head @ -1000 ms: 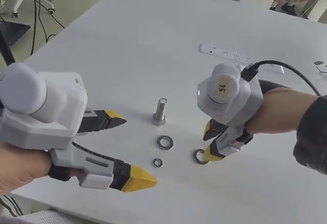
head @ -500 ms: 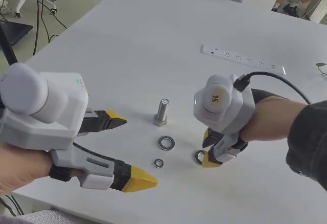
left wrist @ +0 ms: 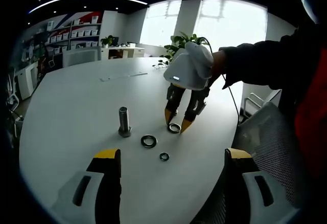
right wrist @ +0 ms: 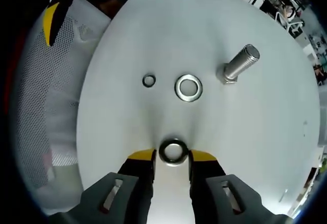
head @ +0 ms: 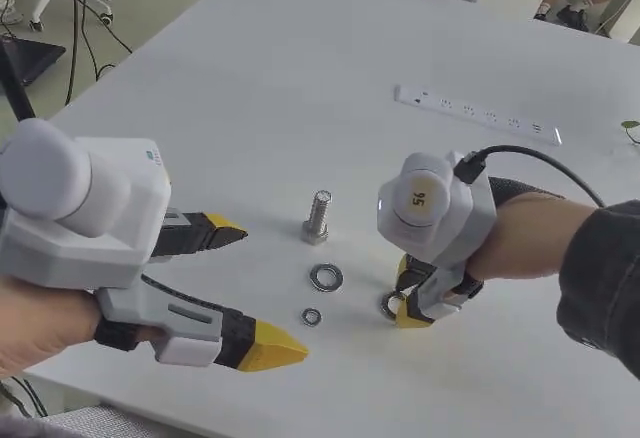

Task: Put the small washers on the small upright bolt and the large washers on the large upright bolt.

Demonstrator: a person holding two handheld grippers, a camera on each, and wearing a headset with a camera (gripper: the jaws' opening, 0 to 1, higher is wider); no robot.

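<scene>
The right tongs [head: 400, 303] point nose-down, narrowed to straddle a large washer [right wrist: 173, 151] flat on the counter [head: 300, 108], four o'clock from the upright bolt [head: 317, 216]. I cannot tell whether they pinch it. The left tongs [head: 272, 293] hover wide, seemingly keeping clear.

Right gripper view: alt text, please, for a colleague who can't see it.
The right gripper holds its yellow-tipped tongs either side of the nearest washer on the white table; contact is unclear. Beyond lie a large washer, a small washer and an upright bolt.
</scene>
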